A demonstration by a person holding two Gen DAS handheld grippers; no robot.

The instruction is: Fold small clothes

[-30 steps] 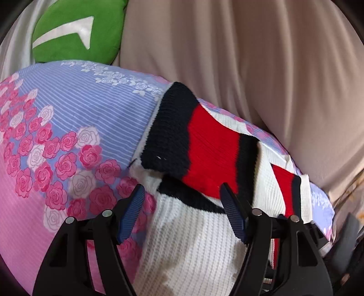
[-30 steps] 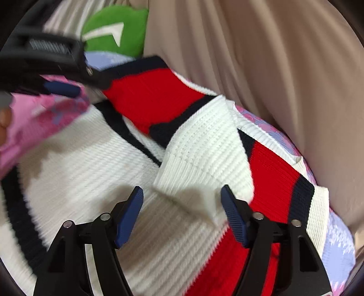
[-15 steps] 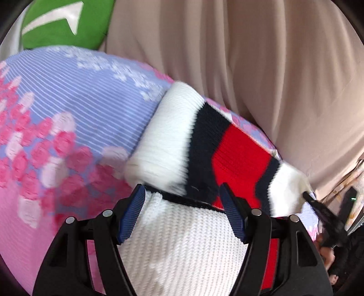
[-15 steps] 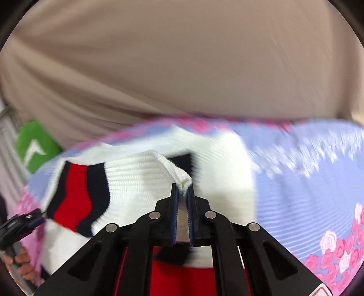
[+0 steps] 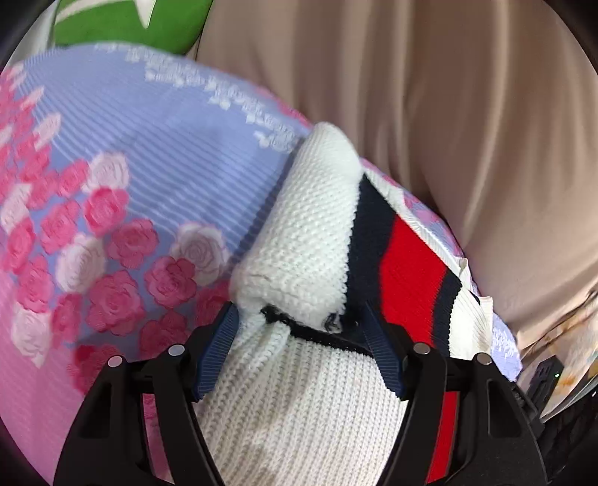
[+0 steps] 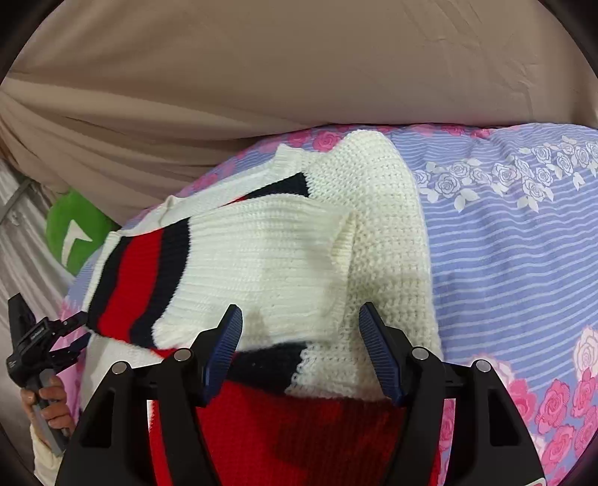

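Centrally, the knitted sweater (image 6: 284, 254), white with navy and red bands, lies on the floral bedsheet (image 6: 515, 239), partly folded. One banded flap is laid across the white body, and a white sleeve section (image 5: 299, 239) is doubled over just ahead of the left hand-held gripper (image 5: 299, 359). The layering appears to be a narrowing fold, bringing the sides inward before a final fold.

The left hand-held gripper has its jaws spread wide over the white knit, with a navy seam running between the blue pads (image 5: 216, 355); nothing is pinched. The right hand-held gripper (image 6: 301, 351) is equally wide apart above the red and white layers and holds nothing. In the right wrist view the left tool shows far to that gripper's left, at the banded end of the flap, in the person's hand (image 6: 48, 407).

Edges: the flap's free corner stands slightly raised ahead of the right gripper, so the layer is loose, not pressed flat. The garment's far edge lies near the beige curtain (image 6: 299, 67), leaving little room beyond it. To the right of the right gripper, and to the left of the left gripper, open bedsheet offers room for moving. A green cushion (image 5: 130, 18) sits far ahead on the left, well apart from the sweater.
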